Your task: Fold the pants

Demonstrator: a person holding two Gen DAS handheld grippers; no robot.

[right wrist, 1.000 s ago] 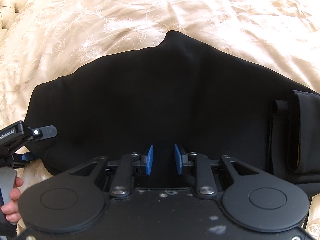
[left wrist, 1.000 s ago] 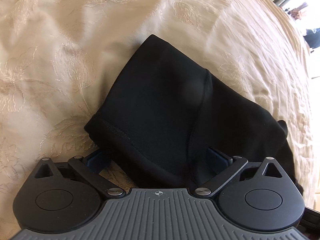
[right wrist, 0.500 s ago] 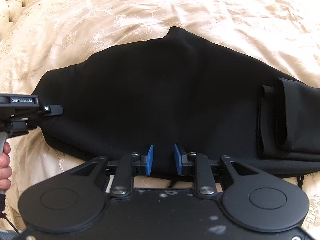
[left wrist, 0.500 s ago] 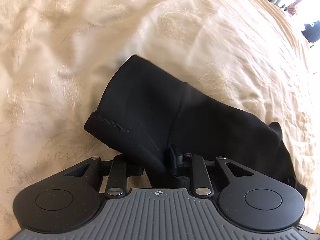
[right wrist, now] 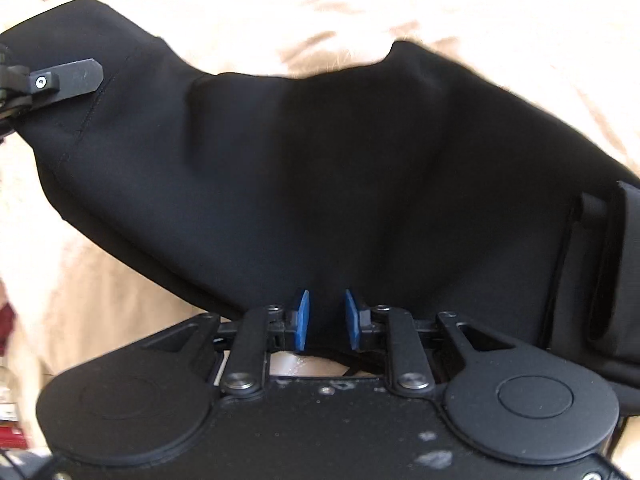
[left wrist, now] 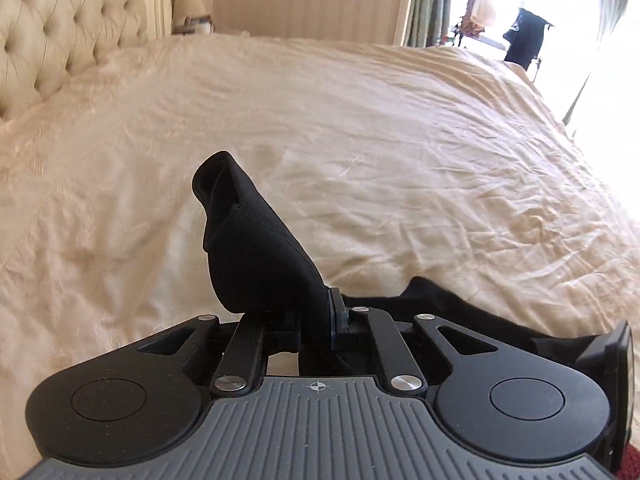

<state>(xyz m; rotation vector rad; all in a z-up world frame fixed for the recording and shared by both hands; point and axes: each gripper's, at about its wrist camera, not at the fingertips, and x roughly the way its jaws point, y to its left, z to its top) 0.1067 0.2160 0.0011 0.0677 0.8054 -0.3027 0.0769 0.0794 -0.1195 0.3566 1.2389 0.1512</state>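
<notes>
Since the earlier frame, the left gripper [left wrist: 316, 320] has lifted off the bedspread [left wrist: 400, 152], its jaws pinched tight on the hemmed leg end of the black pants [left wrist: 256, 264], which stands up above them. Right gripper [right wrist: 325, 320]: blue pads [right wrist: 301, 320] close together, clamping the pants' near edge. Garment body spans between both grippers, partly raised. Open bedspread lies beyond, bounded by the tufted headboard [left wrist: 60, 24] at left.

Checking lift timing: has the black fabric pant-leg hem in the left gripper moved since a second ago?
Yes. The black fabric pant-leg hem, clamped in the left gripper, has risen off the cream embroidered bedspread it lay flat on.
</notes>
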